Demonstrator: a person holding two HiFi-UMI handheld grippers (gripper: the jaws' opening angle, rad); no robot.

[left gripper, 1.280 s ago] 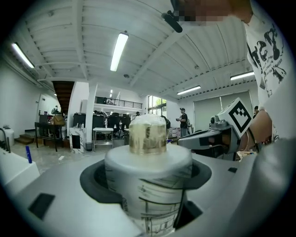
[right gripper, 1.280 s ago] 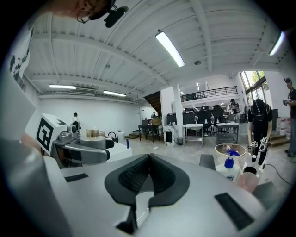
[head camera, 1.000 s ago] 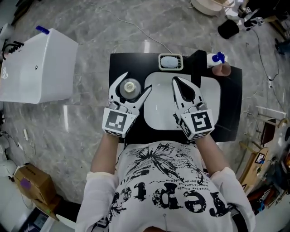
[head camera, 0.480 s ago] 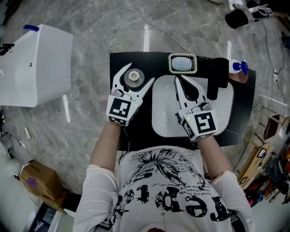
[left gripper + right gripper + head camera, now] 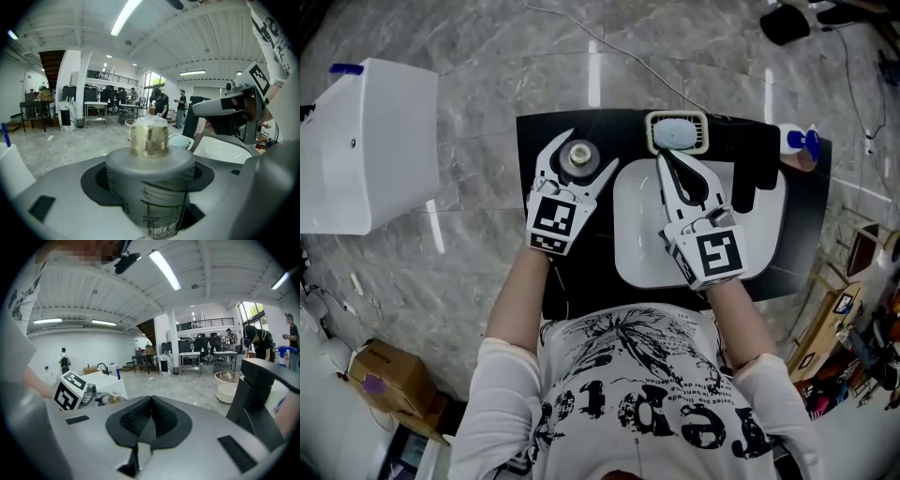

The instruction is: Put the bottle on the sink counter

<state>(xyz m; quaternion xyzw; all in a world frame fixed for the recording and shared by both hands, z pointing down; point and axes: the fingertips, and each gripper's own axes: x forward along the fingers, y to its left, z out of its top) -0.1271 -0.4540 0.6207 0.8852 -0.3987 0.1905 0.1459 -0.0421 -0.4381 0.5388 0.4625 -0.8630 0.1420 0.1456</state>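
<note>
Where the black sink counter [image 5: 534,272] meets its left edge: one grey gold-capped bottle [image 5: 577,157], clamped by left gripper [image 5: 581,155]. Right gripper [image 5: 662,161]: jaws together, empty.

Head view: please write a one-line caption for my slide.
Left gripper holds the bottle over the black counter beside the white basin; right gripper, shut and empty, hangs over the basin.

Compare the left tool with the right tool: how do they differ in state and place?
The left tool holds the bottle between spread jaws; the right tool is shut on nothing. The left tool is over the black counter, the right tool over the white basin. Both carry a marker cube.
</note>
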